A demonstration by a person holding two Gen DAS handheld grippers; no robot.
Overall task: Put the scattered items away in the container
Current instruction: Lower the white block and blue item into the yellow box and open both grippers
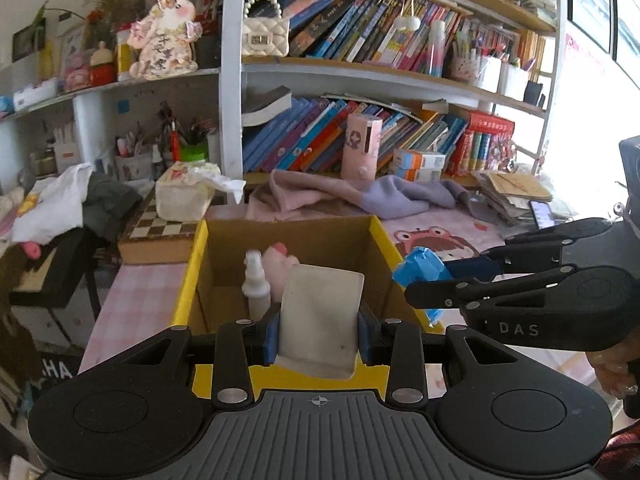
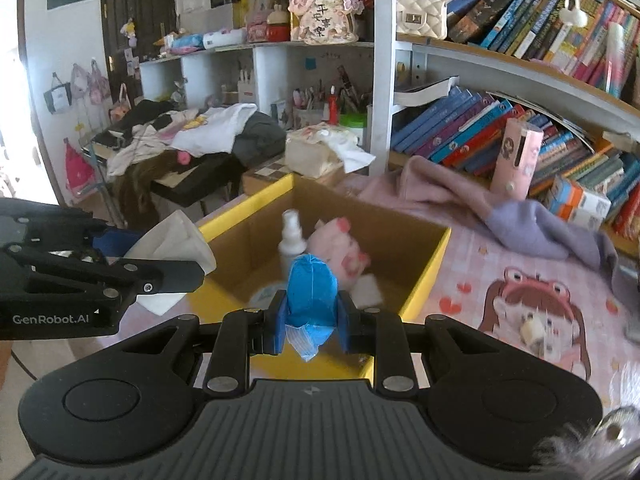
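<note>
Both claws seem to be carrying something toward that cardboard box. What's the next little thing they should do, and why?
Probably ease both forward until they hang over the box, then open. The left gripper is shut on a white packet, the right gripper on a blue packet, both near its front rim.

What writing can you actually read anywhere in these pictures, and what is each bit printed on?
"DAS": on the right gripper, seen from the left wrist camera.
"GenRobot.AI": on the left gripper, seen from the right wrist camera.
"HA": on a dark object at the lower left edge, cut off.
Chinese characters on the pig decoration: present, too small to read surely.
Book spines: too blurred.
</note>
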